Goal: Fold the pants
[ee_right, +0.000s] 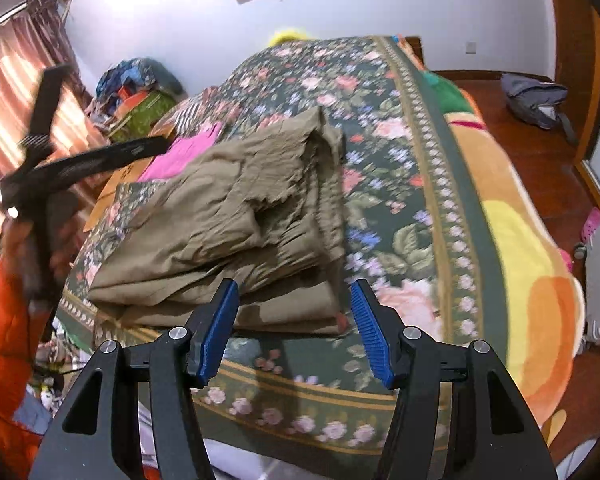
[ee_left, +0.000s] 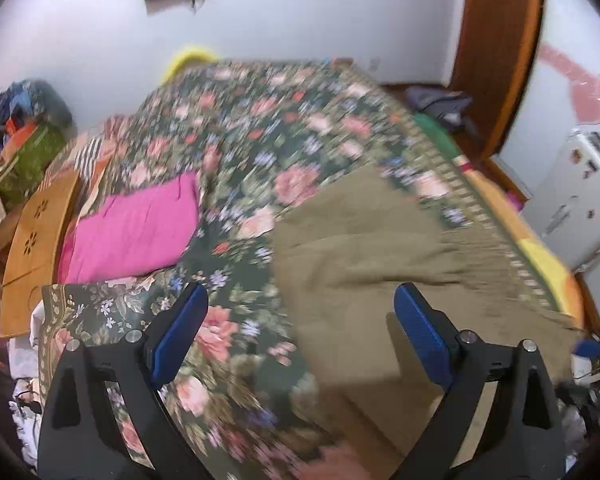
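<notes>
Olive-brown pants [ee_right: 236, 220] lie folded in a layered, wrinkled stack on the floral bedspread [ee_right: 380, 152] near the bed's front edge. They also show in the left wrist view [ee_left: 364, 248], blurred. My right gripper [ee_right: 296, 320] is open and empty, just in front of the stack's near edge. My left gripper [ee_left: 300, 320] is open and empty, held above the bed with its right finger over the pants. The left gripper also shows as a black blurred shape in the right wrist view [ee_right: 60, 160], up at the left.
A pink folded cloth [ee_left: 132, 228] lies on the bed behind the pants. A wooden board [ee_left: 36, 248] stands at the bed's left side. A bag [ee_right: 536, 100] lies on the wooden floor at right. A white fridge [ee_left: 576, 200] stands to the right.
</notes>
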Available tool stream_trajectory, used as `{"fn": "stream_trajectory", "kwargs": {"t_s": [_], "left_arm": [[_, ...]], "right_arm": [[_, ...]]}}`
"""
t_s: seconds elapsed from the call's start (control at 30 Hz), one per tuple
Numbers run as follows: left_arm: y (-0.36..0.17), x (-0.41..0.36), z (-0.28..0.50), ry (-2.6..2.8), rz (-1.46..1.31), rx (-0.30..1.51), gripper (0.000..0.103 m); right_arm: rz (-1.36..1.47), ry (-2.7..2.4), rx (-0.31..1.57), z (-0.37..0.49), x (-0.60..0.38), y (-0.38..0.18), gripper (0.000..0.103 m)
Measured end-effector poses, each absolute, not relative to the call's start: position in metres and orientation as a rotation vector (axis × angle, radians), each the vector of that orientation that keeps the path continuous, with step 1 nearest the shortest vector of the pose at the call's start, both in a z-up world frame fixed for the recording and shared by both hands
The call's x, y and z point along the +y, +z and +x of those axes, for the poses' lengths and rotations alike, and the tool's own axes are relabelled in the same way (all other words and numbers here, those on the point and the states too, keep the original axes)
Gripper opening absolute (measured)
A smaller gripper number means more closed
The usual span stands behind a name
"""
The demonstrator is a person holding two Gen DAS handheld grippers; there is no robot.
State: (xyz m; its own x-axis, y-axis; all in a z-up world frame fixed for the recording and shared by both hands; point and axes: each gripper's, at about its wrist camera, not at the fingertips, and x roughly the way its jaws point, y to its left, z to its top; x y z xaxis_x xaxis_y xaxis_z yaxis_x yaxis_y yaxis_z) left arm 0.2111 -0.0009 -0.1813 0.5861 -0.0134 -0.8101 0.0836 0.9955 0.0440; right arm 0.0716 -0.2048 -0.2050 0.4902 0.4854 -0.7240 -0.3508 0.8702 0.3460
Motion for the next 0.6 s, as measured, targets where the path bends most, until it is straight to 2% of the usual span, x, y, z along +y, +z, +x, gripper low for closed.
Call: {"fn": "stream_trajectory", "kwargs": {"t_s": [0.23,0.6], "left_arm": [[-0.244,0.022,0.245,0.006,0.100,1.041,0.096],[-0.254,0.057,0.222,0.064,0.046,1.025,0.097]], "right_arm": [[0.165,0.529,0.966,0.082,-0.200,-0.219,0.056],[0.076,0.521,0.988,0.129,-0.197,-0.231,0.056]]}}
